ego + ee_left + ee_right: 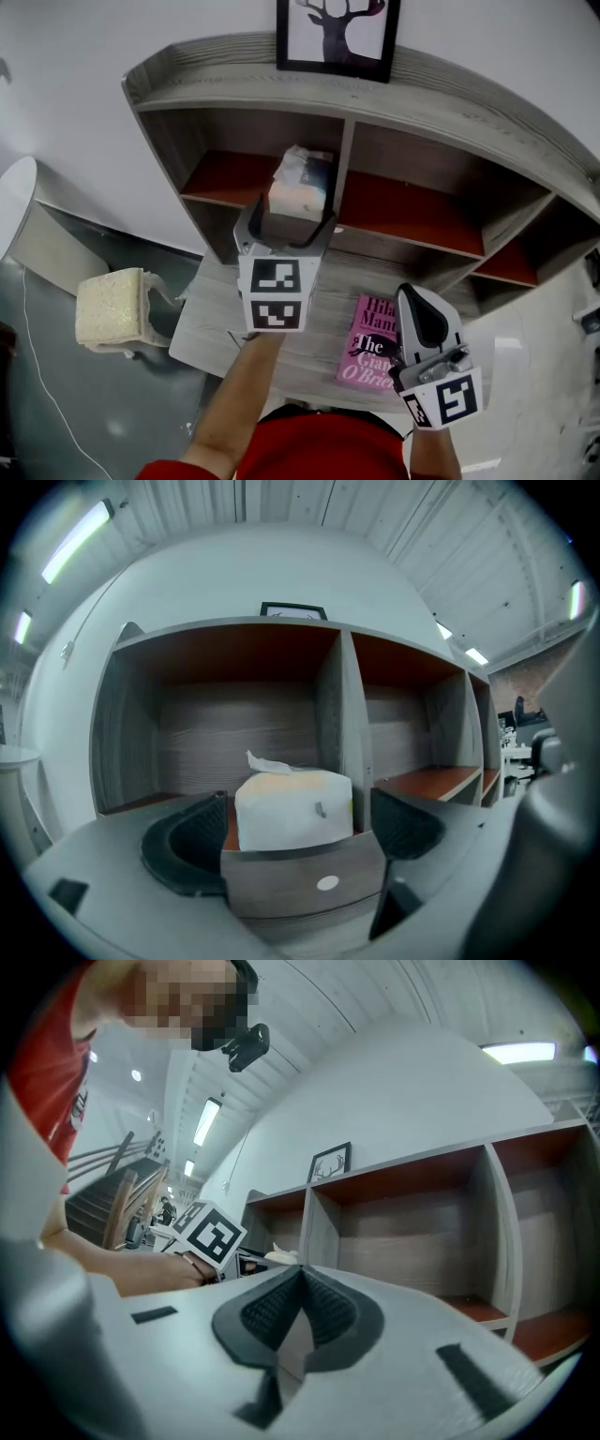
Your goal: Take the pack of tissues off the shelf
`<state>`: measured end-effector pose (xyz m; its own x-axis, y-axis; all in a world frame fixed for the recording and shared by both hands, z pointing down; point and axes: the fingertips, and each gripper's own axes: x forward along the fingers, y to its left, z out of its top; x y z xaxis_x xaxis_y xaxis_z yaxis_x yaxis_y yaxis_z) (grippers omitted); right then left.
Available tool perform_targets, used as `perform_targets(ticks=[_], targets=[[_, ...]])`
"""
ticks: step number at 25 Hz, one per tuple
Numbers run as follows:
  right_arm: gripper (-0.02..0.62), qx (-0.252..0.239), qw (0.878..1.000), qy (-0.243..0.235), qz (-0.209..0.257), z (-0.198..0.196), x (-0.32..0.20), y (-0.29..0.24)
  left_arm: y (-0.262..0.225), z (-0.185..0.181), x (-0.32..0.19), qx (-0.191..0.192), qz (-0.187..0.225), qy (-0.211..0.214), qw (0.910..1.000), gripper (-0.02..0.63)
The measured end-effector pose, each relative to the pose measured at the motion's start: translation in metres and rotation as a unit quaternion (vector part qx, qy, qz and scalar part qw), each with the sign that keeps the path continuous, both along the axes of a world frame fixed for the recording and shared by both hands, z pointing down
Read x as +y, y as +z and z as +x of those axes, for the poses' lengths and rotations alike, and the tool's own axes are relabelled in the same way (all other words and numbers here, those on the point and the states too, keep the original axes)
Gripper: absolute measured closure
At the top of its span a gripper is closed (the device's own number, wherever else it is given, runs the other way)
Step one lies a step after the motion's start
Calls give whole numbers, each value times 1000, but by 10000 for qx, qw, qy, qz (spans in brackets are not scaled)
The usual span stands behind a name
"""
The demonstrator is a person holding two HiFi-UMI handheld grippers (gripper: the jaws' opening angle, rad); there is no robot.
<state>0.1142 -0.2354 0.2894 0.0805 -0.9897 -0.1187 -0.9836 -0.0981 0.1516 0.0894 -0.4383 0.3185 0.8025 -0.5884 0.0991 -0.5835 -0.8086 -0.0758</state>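
Two things matter for this grab: depth and squareness. My left tool [288, 221] stands wide open at the lower left bay of the shelf [441, 103]. The pack of tissues [300, 183] sits framed between its pads, untouched, just beside the divider [343, 169]. I'd push in until the pads flank its sides, keeping clear of that divider, then close gently, as it looks soft. My right tool [412, 296], jaws together, hangs over the bench [206, 319] by the book [367, 352].

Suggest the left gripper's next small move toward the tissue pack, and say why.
Probably ease the left gripper straight forward over the shelf's front edge until its pads flank the tissue pack, then close. Its jaws stand wide and centred on the pack, but the pads look short of it and touch nothing.
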Motion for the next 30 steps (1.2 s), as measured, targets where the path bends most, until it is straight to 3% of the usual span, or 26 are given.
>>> perform_targets(ticks=[10, 30], targets=[[591, -79, 9999, 63, -17, 30, 9, 4, 1, 7, 0, 60, -60, 103, 9999, 170], [591, -44, 9999, 78, -55, 37, 12, 4, 9, 6, -10, 16, -239, 52, 9997, 173]])
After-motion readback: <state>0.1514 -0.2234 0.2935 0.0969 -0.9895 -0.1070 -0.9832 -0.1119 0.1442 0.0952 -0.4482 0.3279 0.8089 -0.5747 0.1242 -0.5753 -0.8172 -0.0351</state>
